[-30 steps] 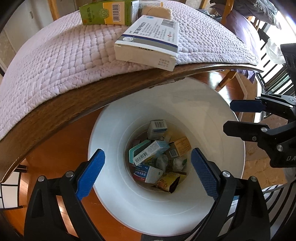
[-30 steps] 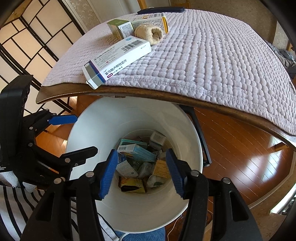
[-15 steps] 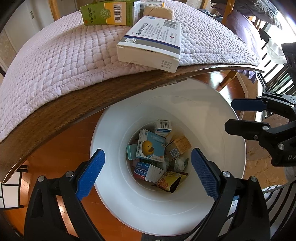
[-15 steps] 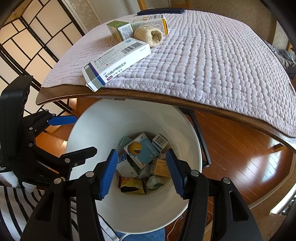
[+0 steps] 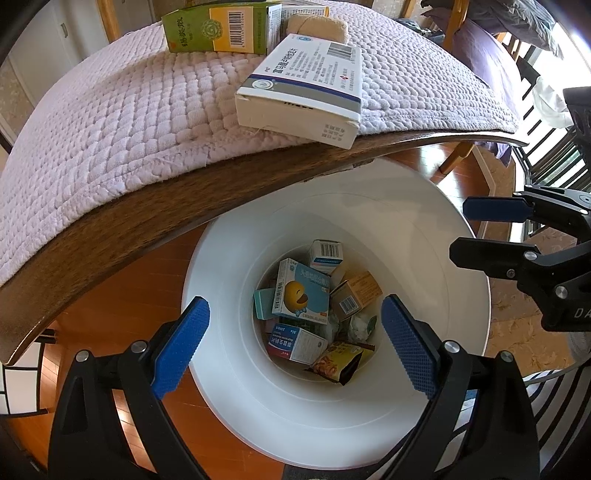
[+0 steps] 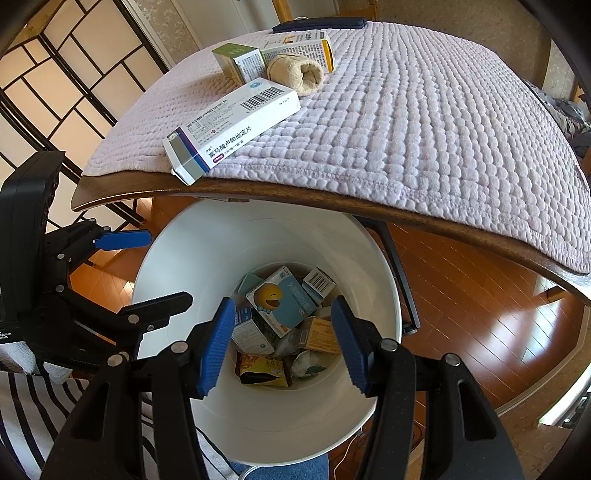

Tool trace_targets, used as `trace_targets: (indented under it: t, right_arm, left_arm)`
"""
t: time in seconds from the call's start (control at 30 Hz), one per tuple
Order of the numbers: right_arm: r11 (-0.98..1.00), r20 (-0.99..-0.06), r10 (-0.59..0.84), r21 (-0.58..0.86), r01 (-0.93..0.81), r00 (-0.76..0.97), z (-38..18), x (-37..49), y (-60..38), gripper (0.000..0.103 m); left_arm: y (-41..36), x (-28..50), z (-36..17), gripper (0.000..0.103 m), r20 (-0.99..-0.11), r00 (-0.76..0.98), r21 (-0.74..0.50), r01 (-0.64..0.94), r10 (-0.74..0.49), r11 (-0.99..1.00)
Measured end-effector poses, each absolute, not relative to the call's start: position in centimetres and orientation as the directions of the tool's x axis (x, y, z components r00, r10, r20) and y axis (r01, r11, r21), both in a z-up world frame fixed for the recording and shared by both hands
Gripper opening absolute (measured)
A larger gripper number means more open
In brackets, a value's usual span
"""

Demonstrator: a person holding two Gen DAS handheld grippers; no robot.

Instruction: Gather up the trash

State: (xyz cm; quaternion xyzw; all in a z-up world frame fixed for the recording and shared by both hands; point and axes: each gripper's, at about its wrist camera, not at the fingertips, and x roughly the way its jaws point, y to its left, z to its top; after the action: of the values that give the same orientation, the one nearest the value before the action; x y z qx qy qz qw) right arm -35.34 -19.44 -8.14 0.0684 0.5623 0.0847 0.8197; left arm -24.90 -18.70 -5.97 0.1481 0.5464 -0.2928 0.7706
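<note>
Blue-padded fingers (image 5: 183, 343) of the left gripper (image 5: 295, 345) stand spread and empty above the round white plastic bin (image 5: 454, 332); the right gripper (image 6: 282, 345) hovers over the same bin, fingers likewise spread, holding nothing. Inside the bin lies a pile of trash, topped by a light-blue carton with a yellow smiling face (image 5: 303, 295), beside small boxes and a yellow snack wrapper (image 5: 338, 362). Beyond the bin, on the wooden table (image 5: 155, 206) covered by a lilac quilted cloth (image 5: 122, 110), a long white-and-blue medicine box (image 5: 306, 85) lies at the edge. Farther back sit a green-and-yellow box (image 5: 221, 27) and a beige rolled cloth (image 6: 295, 74).
</note>
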Motion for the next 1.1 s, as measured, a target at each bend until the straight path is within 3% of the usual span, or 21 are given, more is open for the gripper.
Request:
trace_targets:
  t: [0.73,1.1]
  right_arm:
    - [0.987,-0.851,0.163,0.139,-0.084,0.500,0.4,-35.4,-20.0,0.054]
    - [0.994,-0.802,0.109,0.089,-0.063,0.587,3.2,-30.2,-22.1,0.060]
  left_arm:
    - [-18.5,-24.6,2.1,0.095,-0.853,0.378,-0.063,0.610,-0.360,0.790]
    - [-20.6,-22.4,2.0,0.096,-0.828,0.414,-0.050,0.617,-0.378,0.785]
